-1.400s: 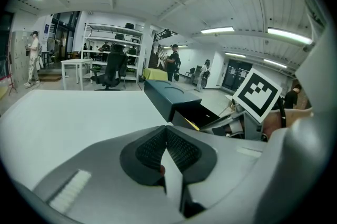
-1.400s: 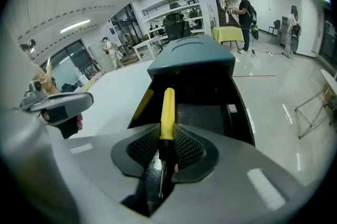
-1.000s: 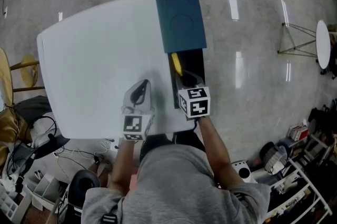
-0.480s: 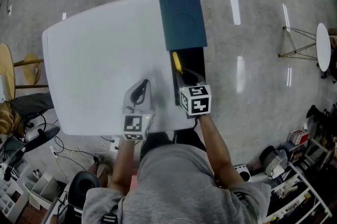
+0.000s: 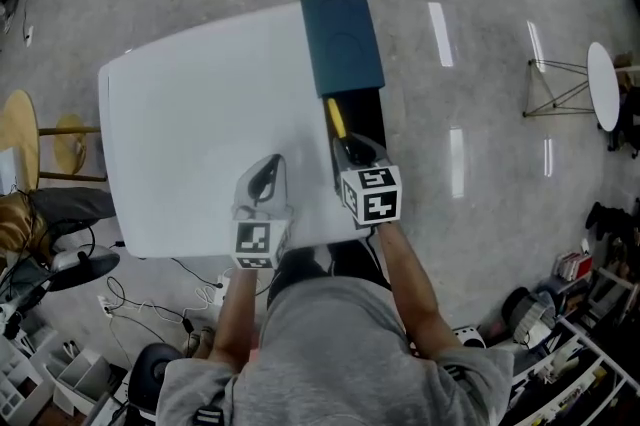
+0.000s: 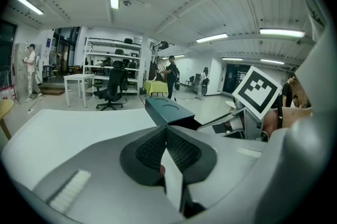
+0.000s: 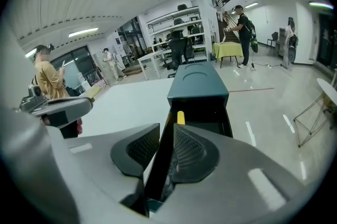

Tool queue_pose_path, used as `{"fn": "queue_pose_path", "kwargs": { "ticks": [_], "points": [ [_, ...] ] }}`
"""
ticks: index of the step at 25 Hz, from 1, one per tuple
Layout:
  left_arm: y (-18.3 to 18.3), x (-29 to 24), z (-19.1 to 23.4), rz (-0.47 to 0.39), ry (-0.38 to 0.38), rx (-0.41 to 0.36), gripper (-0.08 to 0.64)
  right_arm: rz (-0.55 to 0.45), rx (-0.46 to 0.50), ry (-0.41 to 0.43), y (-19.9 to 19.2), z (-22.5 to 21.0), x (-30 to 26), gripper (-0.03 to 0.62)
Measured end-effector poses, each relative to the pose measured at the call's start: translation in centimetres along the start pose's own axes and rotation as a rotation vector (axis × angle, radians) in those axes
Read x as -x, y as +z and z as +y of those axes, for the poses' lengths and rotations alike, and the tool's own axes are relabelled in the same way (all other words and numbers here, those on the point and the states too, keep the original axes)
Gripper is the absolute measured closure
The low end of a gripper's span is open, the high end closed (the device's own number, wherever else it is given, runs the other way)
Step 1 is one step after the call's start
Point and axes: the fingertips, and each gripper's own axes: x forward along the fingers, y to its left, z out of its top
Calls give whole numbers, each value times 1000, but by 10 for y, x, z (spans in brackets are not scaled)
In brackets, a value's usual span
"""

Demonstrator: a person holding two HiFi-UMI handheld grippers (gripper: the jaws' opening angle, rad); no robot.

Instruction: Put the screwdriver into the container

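Note:
The dark teal container (image 5: 358,119) lies at the table's right edge with its lid (image 5: 342,42) slid back and the near half uncovered. The screwdriver (image 5: 337,120) lies inside along the left wall, yellow part (image 7: 180,117) pointing away from me. Its dark near end runs in between the jaws of my right gripper (image 5: 352,150), which is shut on it low inside the container. My left gripper (image 5: 265,176) rests on the white table (image 5: 190,134) left of the container, shut with nothing in it (image 6: 166,146).
Cables and bins (image 5: 60,364) clutter the floor at the near left. A wooden stool (image 5: 20,139) stands left of the table, and a white tripod stand (image 5: 600,89) to the right. People and shelves stand far off in the room (image 6: 171,73).
Neither gripper has moved relative to the table or the container, and the screwdriver lies in the same place. Only the head view has shifted slightly.

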Motion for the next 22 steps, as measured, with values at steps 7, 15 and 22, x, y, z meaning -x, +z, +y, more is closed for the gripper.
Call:
{"fn": "queue_pose_path", "kwargs": {
  "ticks": [7,15,22],
  "points": [
    [20,43,-9,-68,10,-26,548,-127,50,5,20,30,53,509],
    [39,107,-5,-135,35,-62,549,-326,168,25,30,89,121,525],
    [49,159,-15,-197,29,-85,549,-421,259,-15,16,125,173,535]
  ]
}}
